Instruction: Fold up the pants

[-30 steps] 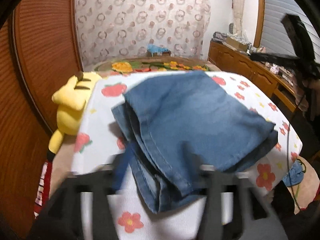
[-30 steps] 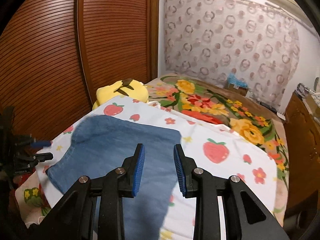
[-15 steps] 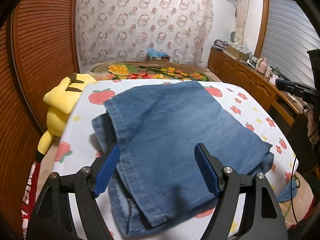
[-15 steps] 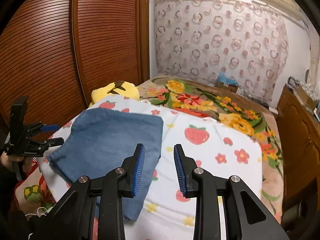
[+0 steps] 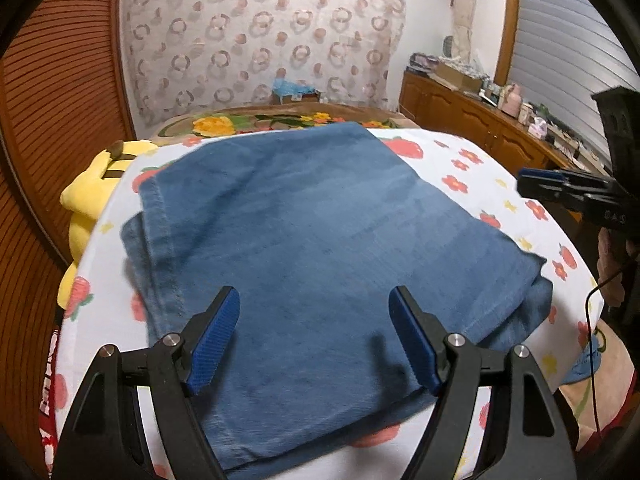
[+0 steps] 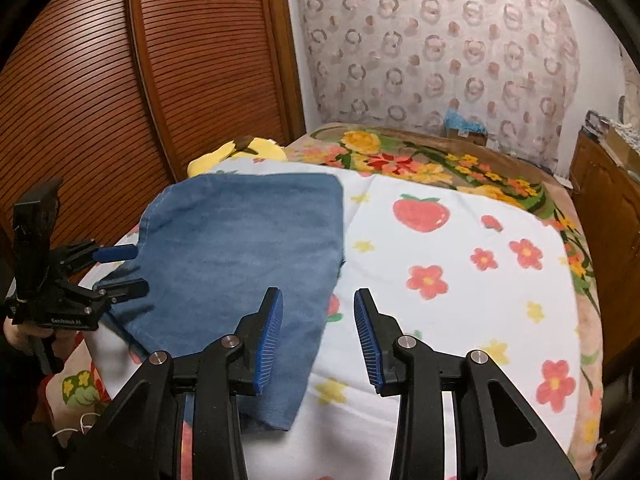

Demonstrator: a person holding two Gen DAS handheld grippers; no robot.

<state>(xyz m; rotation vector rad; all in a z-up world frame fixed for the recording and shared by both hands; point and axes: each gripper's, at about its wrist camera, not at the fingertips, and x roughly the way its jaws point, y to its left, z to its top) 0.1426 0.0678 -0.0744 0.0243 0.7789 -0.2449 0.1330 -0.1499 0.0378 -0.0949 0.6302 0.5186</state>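
Pants [image 5: 320,240]: blue denim, folded into a flat stack on the strawberry-print blanket [image 6: 460,280], long axis running away from the left hand-held gripper [image 5: 314,336]. That one hovers directly over the near edge, spread wide, empty. Right hand-held gripper [image 6: 318,336]: parted, empty, pants ahead-left; left is nearer.

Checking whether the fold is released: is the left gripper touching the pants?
Apart. In the right wrist view the left gripper hangs open beside the pants, its fingers just off the cloth's left edge, nothing pinched between them.
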